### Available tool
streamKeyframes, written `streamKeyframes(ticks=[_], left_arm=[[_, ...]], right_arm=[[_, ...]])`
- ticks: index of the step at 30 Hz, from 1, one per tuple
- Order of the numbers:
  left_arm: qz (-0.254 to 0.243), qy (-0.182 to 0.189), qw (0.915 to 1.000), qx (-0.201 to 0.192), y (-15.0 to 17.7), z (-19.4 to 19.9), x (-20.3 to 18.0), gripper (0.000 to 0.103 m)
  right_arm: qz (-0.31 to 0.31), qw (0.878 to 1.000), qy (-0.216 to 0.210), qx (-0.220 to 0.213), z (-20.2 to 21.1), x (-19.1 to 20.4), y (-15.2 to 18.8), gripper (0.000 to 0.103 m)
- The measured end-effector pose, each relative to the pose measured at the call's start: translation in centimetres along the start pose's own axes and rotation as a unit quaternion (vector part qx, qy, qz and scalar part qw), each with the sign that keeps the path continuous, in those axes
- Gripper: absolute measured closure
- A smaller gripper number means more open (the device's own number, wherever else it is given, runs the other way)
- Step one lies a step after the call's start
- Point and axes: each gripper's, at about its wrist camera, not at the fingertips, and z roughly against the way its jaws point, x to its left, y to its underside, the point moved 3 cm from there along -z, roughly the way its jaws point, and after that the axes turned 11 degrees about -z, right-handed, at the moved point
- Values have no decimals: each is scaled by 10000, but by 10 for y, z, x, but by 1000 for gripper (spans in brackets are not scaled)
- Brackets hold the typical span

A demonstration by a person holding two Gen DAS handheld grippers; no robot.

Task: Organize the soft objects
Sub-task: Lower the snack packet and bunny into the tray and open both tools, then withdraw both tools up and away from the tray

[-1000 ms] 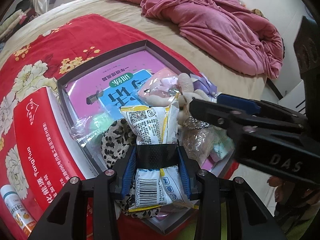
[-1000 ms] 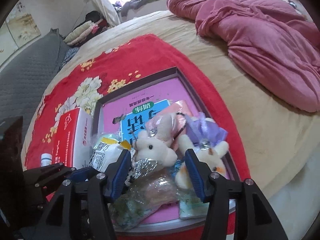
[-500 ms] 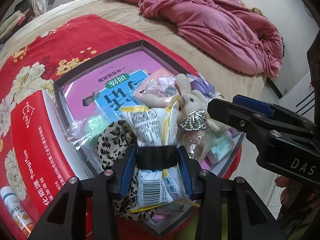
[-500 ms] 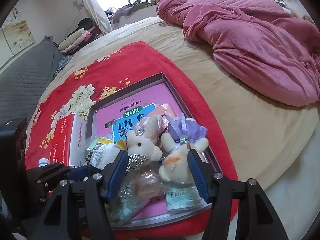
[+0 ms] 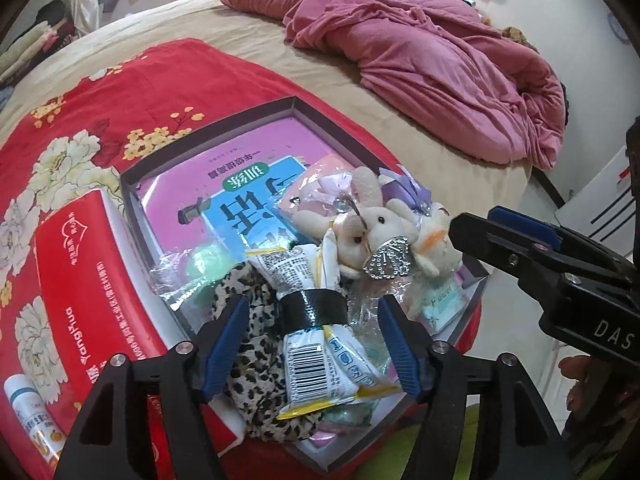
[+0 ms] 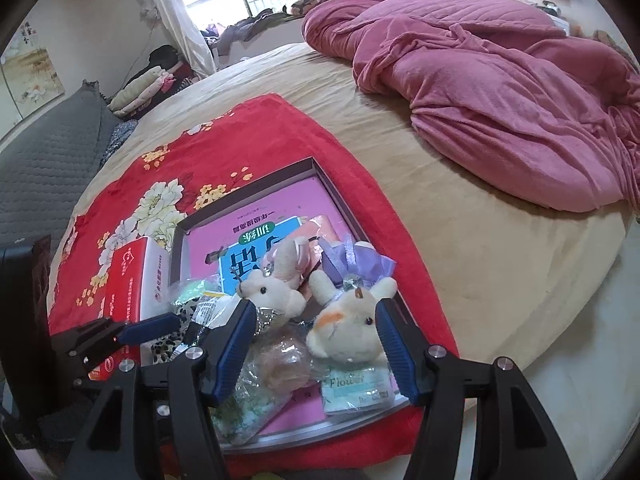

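Leopard-print fabric (image 5: 244,360) lies half buried under a white snack packet bound with black tape (image 5: 316,320), its shape hard to make out. That packet sits in the dark shallow box (image 5: 208,140) on the bed, between the left claw's (image 5: 312,344) blue pads, which have just spread off it. The right claw (image 6: 312,344) stands spread, a cream plush bunny (image 6: 348,332) loose between its pads.

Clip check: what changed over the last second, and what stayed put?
The left gripper has just been opening, letting go of the white taped snack packet, which lies between its jaws on the leopard-print cloth. The right gripper pulled back slightly, open around the cream plush rabbit. The dark shallow box and the red tissue box stayed put.
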Motion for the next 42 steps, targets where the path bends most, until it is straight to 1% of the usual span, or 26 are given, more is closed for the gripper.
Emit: streamKeyframes(ticks=[1, 3, 4, 9, 13, 18, 25, 29, 35, 42], left_arm=[[9, -16, 10000, -8, 1, 1, 1, 33], [4, -16, 10000, -33, 2, 4, 2, 31], [10, -28, 10000, -55, 2, 6, 3, 29], [0, -74, 9998, -173, 7, 19, 4, 27], [21, -198, 9995, -255, 10, 32, 7, 24], [60, -380, 9987, -345, 17, 51, 13, 23], [8, -507, 9977, -444, 33, 76, 16, 22], [95, -543, 9970, -542, 43, 91, 23, 22], [123, -725, 9951, -656, 55, 109, 27, 22], [203, -723, 9945, -725, 69, 125, 28, 22]], right_arm=[[-17, 10000, 27, -16, 1, 0, 1, 41], [-35, 10000, 55, -27, 3, 0, 1, 37], [-57, 10000, 71, -37, 4, -1, 2, 36], [-65, 9998, 133, -97, 12, 3, 2, 35], [-84, 9998, 79, -174, 23, 10, 4, 34], [-25, 9994, 113, -328, 36, 21, 9, 33], [-5, 9987, 151, -478, 53, 39, 23, 32], [-114, 9981, 160, -585, 64, 43, 31, 25], [-246, 9969, 252, -699, 78, 46, 42, 25], [-150, 9967, 328, -723, 91, 57, 59, 25]])
